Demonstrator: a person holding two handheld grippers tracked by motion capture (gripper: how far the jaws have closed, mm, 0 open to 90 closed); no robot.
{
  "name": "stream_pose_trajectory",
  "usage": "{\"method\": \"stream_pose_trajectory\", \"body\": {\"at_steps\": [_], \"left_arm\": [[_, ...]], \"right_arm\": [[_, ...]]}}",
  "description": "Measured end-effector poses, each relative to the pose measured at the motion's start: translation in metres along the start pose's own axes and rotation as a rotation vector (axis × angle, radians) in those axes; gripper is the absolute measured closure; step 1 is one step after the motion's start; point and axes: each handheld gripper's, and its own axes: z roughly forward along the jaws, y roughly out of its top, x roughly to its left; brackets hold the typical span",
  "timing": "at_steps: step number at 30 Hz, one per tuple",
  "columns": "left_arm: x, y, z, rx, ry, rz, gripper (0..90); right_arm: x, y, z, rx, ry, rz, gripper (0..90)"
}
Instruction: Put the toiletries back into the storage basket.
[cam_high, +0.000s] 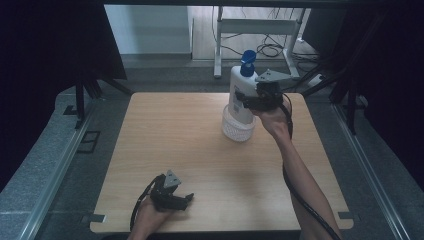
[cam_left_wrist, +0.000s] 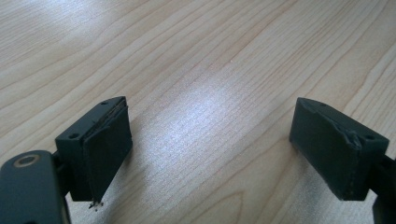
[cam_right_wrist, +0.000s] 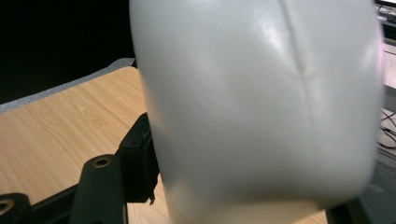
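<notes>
At far right part of the table (cam_high: 200, 150), the right gripper (cam_high: 248, 100) grasps a white pump bottle (cam_high: 239, 95) w/ blue pump head (cam_high: 248, 60). Jaws are clenched on the bottle body from the sides; in the right gripper view the white body (cam_right_wrist: 261, 107) stands very close in front, w/ one black jaw pressed on its left side. The bottle is upright or nearly so, and its bottom is in or just over a white mesh basket (cam_high: 237, 129), which stands on the table directly under it. I cannot tell if the bottom already rests inside the basket or hangs a bit above the rim.

Near the table front edge, well apart from the basket, the left gripper (cam_high: 181, 201) waits w/ jaws released and wide, nothing between them; only bare wood shows between its pads (cam_left_wrist: 105, 149).

Step in hand, as I judge: putting the bottle into the basket, or lifting it out — the pics do not say which. If it goes in, next move needs straight lowering, bottle kept vertical & centred on the basket, then opening of jaws only when the bottom sits. Risk: the light basket may tip or slide if the bottle catches the rim.
</notes>
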Motion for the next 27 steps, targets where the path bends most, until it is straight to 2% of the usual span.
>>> {"method": "stream_pose_trajectory", "body": {"at_steps": [19,27], "left_arm": [[0.000,0.000,0.000,0.003,0.000,0.002,12.3],[0.000,0.000,0.000,0.003,0.000,0.002,12.3]], "right_arm": [[0.003,-0.024,0.026,0.040,-0.007,-0.020,37.5],[0.012,-0.037,0.039,0.068,0.003,-0.033,37.4]]}}
